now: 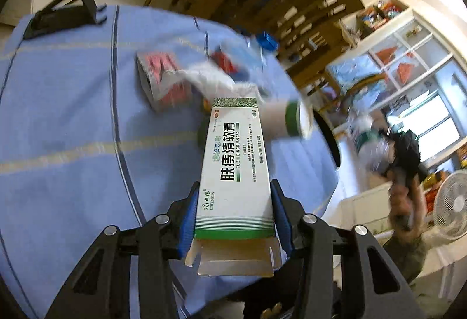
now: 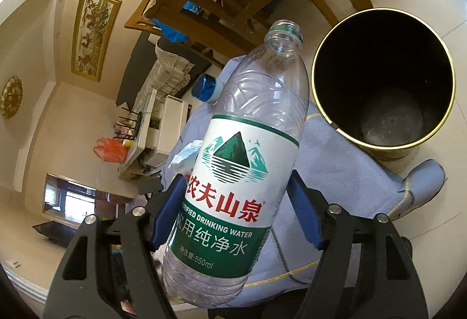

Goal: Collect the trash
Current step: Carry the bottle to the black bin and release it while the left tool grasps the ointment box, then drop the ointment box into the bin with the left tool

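While my left gripper (image 1: pixel 233 216) clamps a white-and-green ointment box (image 1: pixel 233 167) by its sides above the blue tablecloth (image 1: pixel 64 114), my right gripper (image 2: pixel 236 208) squeezes an empty, capless water bottle (image 2: pixel 242 161). Its neck tilts toward the open black bin (image 2: pixel 382 79) on the floor beside the table. More litter lies on the cloth beyond the box.

The left gripper (image 1: pixel 235 211) clamps a white and green carton (image 1: pixel 233 170) between its blue pads (image 1: pixel 188 212), the open flap end nearest the camera. Beyond the carton's far end, blurred rubbish (image 1: pixel 204 76) lies on a blue striped tablecloth (image 1: pixel 67 120). Far right, a hand (image 1: pixel 404 202) holds the other gripper.
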